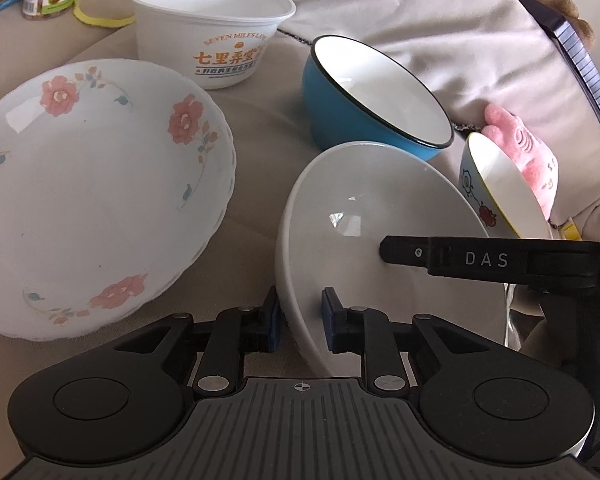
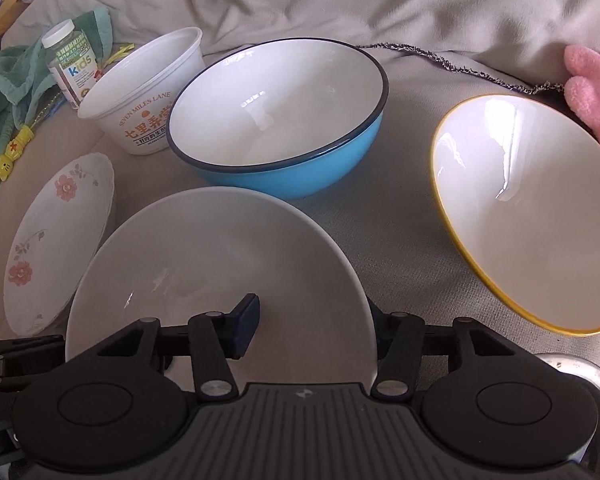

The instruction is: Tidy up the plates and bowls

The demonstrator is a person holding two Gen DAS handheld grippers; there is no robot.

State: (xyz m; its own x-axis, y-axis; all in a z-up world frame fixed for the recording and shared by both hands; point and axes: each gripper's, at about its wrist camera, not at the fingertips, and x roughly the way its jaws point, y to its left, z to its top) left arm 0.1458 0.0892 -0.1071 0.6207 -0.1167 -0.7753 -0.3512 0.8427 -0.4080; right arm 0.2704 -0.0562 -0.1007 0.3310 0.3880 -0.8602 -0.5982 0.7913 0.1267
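Note:
A plain white bowl rests tilted on the beige cushion. My left gripper is shut on its near rim, one blue pad against the inner wall and the other against the outside. My right gripper straddles the opposite rim and is open: its left pad hangs inside the bowl, clear of the wall, its right finger outside. One right finger shows reaching over the bowl. Around it lie a floral plate, a blue bowl and a yellow-rimmed bowl.
A white plastic tub stands behind the plate. A vitamin bottle and a green towel lie at the far left. A pink plush toy sits at the right, against the sofa's back cushions.

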